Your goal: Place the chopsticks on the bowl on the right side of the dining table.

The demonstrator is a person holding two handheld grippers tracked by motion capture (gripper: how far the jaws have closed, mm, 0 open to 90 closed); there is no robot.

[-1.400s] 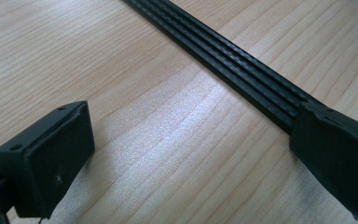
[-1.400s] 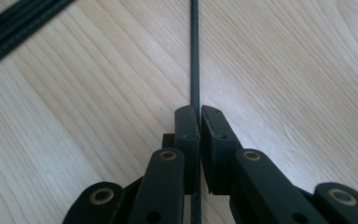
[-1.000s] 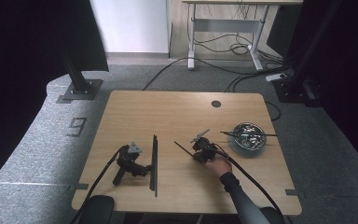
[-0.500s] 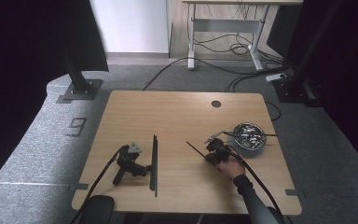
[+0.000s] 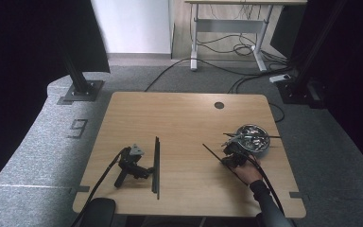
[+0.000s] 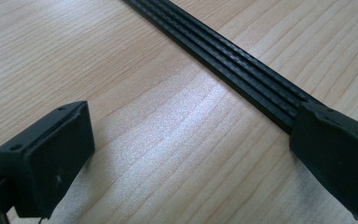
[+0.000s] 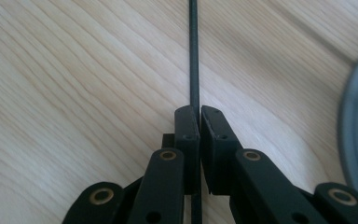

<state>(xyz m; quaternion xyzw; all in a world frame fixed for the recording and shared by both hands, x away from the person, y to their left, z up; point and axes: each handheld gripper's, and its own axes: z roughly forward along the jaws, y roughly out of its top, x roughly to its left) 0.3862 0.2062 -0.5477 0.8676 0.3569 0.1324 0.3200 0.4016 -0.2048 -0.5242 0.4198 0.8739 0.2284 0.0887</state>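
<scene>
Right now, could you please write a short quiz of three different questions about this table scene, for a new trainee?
1. True or false: the right gripper is shut on a thin black rod.
2. Which thing lies beside the left gripper on the wooden table? A) a glass bottle B) a long black ribbed strip C) a folded towel
3. Fill in: the metal bowl near the right gripper holds ____.

Key
1. True: the jaws press on the rod from both sides.
2. B: the left gripper rests with open jaws, one of them by the strip.
3. More thin dark rods.
</scene>
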